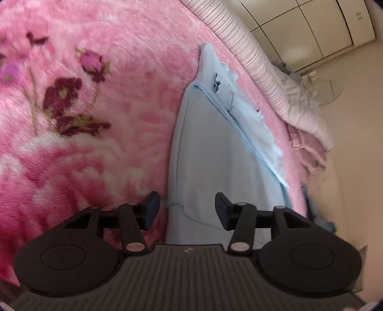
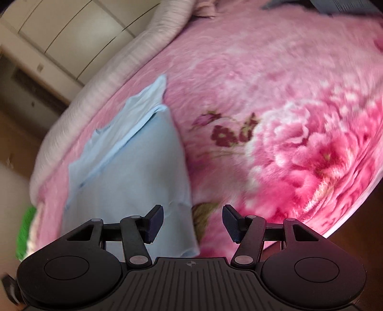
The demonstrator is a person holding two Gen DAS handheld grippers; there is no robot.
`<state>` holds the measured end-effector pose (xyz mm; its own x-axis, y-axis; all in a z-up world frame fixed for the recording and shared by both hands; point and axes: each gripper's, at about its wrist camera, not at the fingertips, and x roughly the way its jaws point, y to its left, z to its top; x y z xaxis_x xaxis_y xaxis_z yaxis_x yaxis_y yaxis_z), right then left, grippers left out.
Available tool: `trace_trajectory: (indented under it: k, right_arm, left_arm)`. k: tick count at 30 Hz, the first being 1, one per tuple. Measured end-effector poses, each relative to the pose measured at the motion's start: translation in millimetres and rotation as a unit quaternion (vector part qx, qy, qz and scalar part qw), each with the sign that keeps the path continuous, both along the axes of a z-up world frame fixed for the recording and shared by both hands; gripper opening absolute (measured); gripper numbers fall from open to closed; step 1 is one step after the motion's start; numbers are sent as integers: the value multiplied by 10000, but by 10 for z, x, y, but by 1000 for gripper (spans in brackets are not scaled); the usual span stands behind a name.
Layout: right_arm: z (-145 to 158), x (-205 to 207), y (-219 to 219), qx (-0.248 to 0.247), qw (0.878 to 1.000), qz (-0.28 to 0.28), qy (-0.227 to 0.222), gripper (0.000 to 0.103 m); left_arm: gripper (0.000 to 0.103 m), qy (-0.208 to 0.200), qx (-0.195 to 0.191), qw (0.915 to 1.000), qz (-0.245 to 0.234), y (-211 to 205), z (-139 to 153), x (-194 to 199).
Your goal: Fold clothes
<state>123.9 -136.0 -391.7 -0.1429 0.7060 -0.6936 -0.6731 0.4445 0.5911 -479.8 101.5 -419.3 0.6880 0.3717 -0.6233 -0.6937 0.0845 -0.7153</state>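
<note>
A light blue garment (image 1: pixel 215 153) lies partly folded on a pink floral blanket (image 1: pixel 83 107), one long flat panel over a rumpled lower layer (image 1: pixel 253 119) that sticks out on the right. My left gripper (image 1: pixel 186 210) hovers open over the garment's near end, nothing between its fingers. In the right wrist view the same blue garment (image 2: pixel 129 172) lies at lower left on the blanket (image 2: pixel 275 95). Over its right edge, my right gripper (image 2: pixel 192 223) is open and empty.
A striped quilt roll (image 1: pixel 263 71) borders the bed's far edge, also seen as a pale roll (image 2: pixel 115 64). Cream wardrobe doors (image 1: pixel 323 28) stand beyond. Something green (image 2: pixel 25 229) lies at the bed's left edge. A grey item (image 2: pixel 323 6) lies at the top.
</note>
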Motion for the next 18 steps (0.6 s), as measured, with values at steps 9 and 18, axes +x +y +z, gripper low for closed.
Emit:
trace_trajectory:
  k: [9,18]
  right_arm:
    - [-281,217,24,340,9942,87,1017,58]
    - [-317,279,32,301,9899,44,1384,51]
  left_arm:
    - [47,-300,-66,9993,-220,32,-89,83]
    - [46,-318,-169,9988,-332,96,-129,107]
